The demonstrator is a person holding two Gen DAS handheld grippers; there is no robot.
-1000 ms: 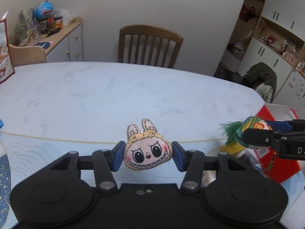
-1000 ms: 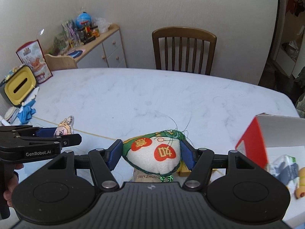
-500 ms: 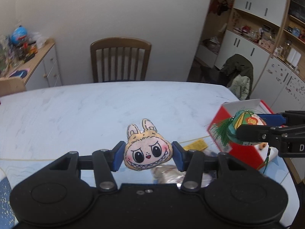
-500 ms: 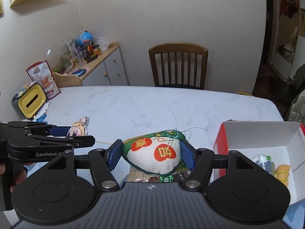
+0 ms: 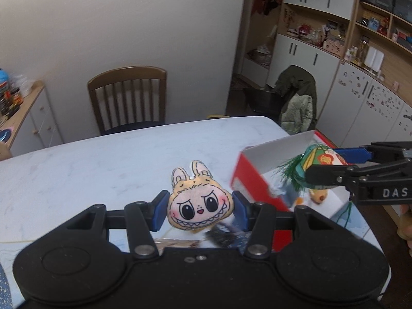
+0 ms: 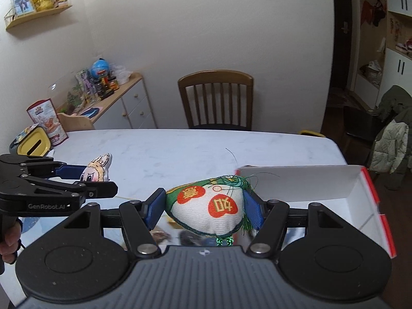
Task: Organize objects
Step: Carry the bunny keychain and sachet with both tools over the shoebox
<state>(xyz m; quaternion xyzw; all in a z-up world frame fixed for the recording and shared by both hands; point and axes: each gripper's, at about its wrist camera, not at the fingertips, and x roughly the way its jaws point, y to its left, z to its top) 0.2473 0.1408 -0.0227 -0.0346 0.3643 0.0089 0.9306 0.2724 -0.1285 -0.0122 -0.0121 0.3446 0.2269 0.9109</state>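
Beige felt monster-face charm (image 5: 200, 205) clenched in left gripper (image 5: 200, 209), clear of red-and-white cardboard box (image 5: 253, 184) to its right. White embroidered sachet (image 6: 209, 209) pinched in right gripper (image 6: 206, 209), box just right. Risk: tassel snagging rim.

A big white table (image 6: 180, 152) with a marble look fills the room's middle. On its right side sits a red box (image 6: 370, 200), white inside. At the far left stand a yellow tin (image 6: 33, 147) and a printed packet (image 6: 47, 121).
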